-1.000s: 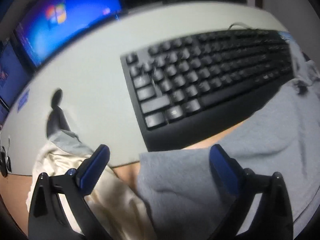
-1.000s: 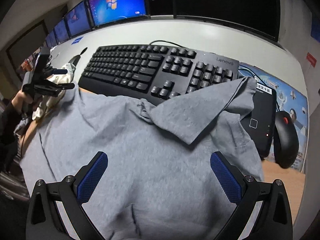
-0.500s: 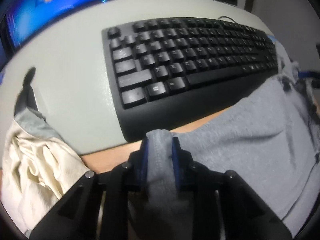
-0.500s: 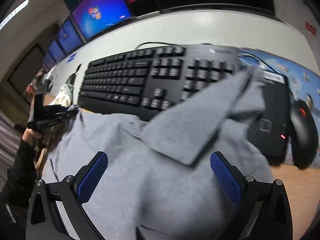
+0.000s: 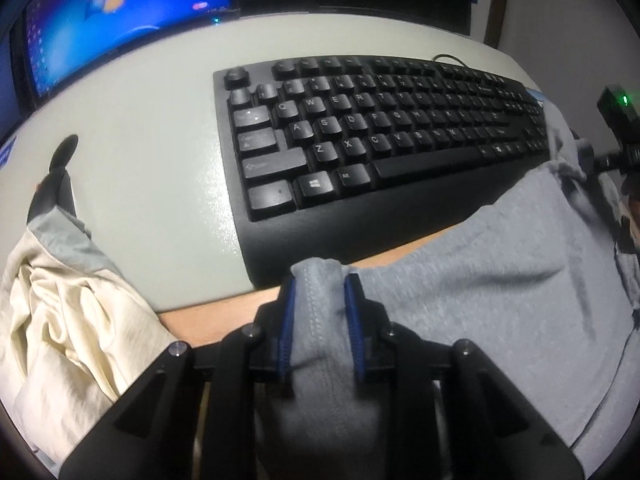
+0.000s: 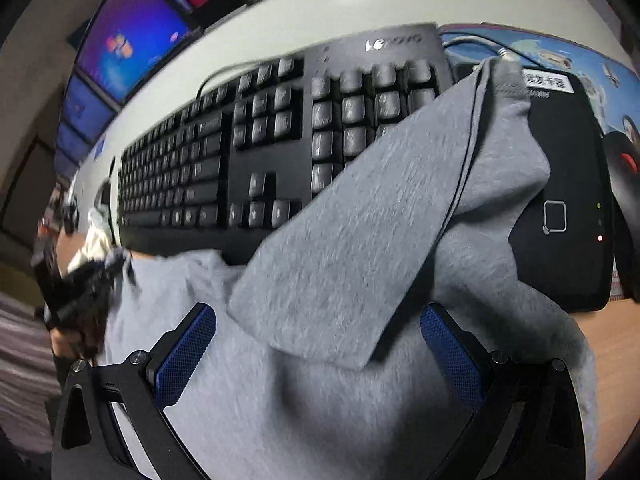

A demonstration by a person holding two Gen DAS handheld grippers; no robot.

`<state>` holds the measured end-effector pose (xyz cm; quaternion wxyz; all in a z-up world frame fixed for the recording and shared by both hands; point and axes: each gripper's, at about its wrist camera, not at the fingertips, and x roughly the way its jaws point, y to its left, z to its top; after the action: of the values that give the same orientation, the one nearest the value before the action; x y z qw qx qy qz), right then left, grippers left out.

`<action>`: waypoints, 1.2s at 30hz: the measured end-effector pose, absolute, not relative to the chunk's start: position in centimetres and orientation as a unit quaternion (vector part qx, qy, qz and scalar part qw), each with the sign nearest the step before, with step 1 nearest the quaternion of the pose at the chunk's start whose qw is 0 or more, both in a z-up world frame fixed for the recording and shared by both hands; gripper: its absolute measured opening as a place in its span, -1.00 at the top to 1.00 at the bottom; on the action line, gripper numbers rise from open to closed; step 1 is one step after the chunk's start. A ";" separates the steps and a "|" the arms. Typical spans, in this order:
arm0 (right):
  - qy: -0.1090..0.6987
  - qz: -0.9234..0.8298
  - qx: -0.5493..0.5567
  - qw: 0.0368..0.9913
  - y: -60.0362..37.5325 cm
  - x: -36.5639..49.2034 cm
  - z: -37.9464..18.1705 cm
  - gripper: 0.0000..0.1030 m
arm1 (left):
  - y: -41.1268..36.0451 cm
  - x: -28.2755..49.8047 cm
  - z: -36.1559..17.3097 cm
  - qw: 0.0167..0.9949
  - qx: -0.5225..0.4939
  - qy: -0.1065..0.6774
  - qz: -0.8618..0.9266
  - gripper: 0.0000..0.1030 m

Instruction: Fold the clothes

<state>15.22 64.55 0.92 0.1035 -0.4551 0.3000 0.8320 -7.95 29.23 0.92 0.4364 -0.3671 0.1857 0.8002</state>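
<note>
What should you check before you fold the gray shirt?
1. Left gripper fingers clamp a bunch of the gray shirt, though just opening slightly: ok.
2. Right gripper gripping cloth: not ok, fingers wide apart over the shirt.
3. Shirt lies flat: not ok, its sleeve drapes over the keyboard.
4. Shirt clear of the black box: not ok, it overlaps the edge.
5. Cream cloth out of the way: ok, apart from the shirt.

Each black claw carries blue textured pads and silver screws.
</note>
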 end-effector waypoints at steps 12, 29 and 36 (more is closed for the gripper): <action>0.261 0.858 -0.423 0.132 62.4 15.0 2.8 0.68 | 29.2 -8.6 0.6 0.449 -0.377 0.156 0.795 0.59; 0.196 0.915 -0.339 0.093 53.0 26.0 11.6 0.70 | 24.8 2.5 8.7 0.505 -0.283 0.174 0.797 0.73; 0.203 0.915 -0.337 0.091 47.1 35.4 9.4 0.70 | 17.5 10.4 7.0 0.495 -0.308 0.183 0.792 0.72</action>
<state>35.44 47.14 9.36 0.0908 -0.3367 0.2026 0.9151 10.36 17.52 7.03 0.4947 -0.3080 0.1828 0.7918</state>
